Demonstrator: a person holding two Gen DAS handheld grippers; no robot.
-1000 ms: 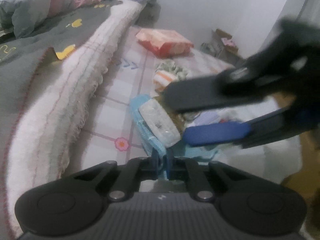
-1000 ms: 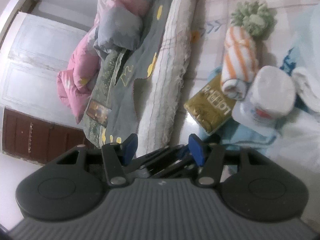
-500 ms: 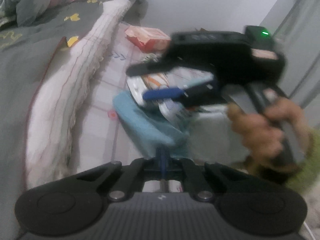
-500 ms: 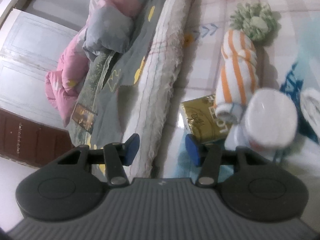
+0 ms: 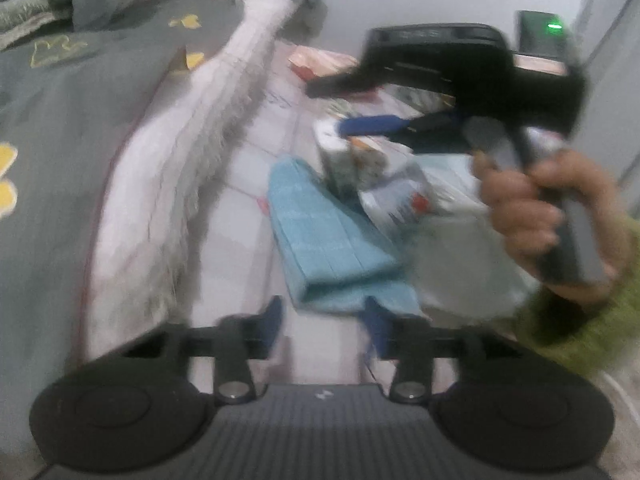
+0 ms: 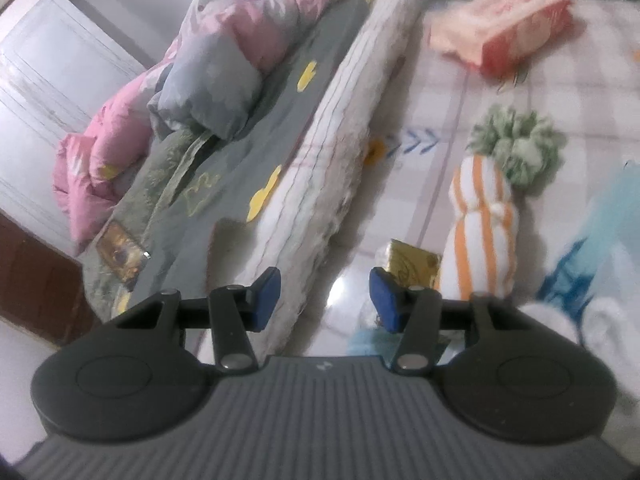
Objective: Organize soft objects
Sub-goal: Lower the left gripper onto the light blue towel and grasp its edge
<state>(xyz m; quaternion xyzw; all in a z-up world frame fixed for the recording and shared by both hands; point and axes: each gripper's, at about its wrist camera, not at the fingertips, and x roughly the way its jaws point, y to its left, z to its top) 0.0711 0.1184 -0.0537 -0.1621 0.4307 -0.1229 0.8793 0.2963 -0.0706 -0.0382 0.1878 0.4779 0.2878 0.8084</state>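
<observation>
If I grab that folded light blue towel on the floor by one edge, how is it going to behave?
The blue towel is thin cloth lying folded flat, so it will probably droop and unfold when lifted by one edge. It looks light for its size. Pushed, it would more likely bunch up on the shiny floor than slide whole, and it may drag the packets resting against it.

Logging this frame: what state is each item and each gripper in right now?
left gripper: jaws opening, nothing between them.
right gripper: open, empty.
blue towel: folded, lying flat on the floor.
orange-striped towel: rolled up, lying on the floor.
red-and-pink pack: closed, lying on the floor.
gold packet: lying flat beside the striped roll.
pink-grey quilt: bunched up on the bedding.
</observation>
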